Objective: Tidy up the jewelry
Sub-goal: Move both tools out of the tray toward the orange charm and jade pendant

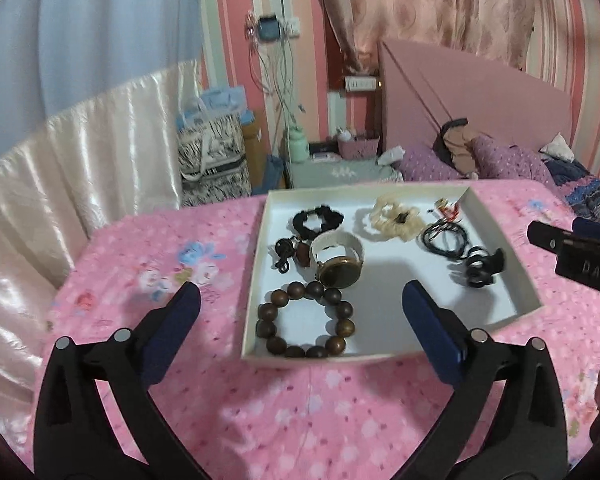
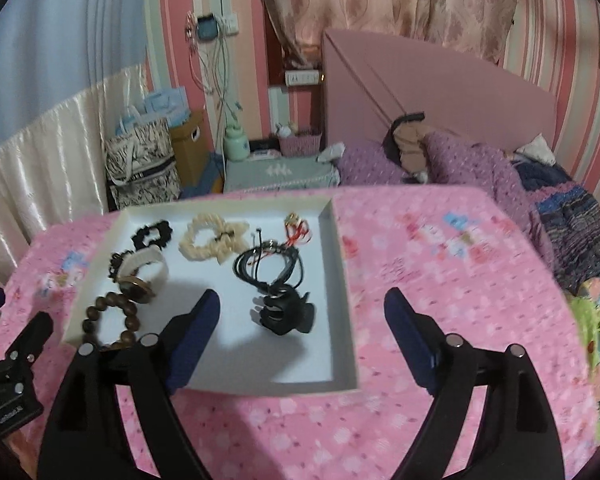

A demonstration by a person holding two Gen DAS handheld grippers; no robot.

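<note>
Both grippers hang low over the pink floral bed cover (image 1: 308, 412), nearest the lens: the left gripper (image 1: 300, 312) with its jaws spread wide and holding nothing, the right gripper (image 2: 302, 316) likewise wide apart and empty. Just beyond the left jaws, at 12 o'clock, sits the white tray (image 1: 256, 280), and every piece of jewelry in view lies inside it. Closest, at the tray's 7 o'clock corner, is the wooden bead bracelet (image 1: 306, 322); touching its far side is the watch (image 1: 336, 260) with its white band. At the tray's 3 o'clock lies the black claw clip (image 2: 284, 312), which from the right wrist view sits just ahead of the right jaws at 11 o'clock. Beyond it is a coil of black cord bracelets (image 2: 268, 268), then a small red-and-gold piece (image 2: 298, 228) in the far 1 o'clock corner. A cream scrunchie (image 1: 394, 218) and a black scrunchie (image 1: 316, 220) lie along the far side, with a small dark knotted charm (image 1: 286, 254) at 9 o'clock. Nothing appears loose on the bed cover, so gathering looks essentially done; what may remain, as a judgement, is tidying spacing, since the watch and beads touch. Beyond the bed stand a nightstand (image 1: 340, 172) and pink headboard (image 1: 460, 108).
</note>
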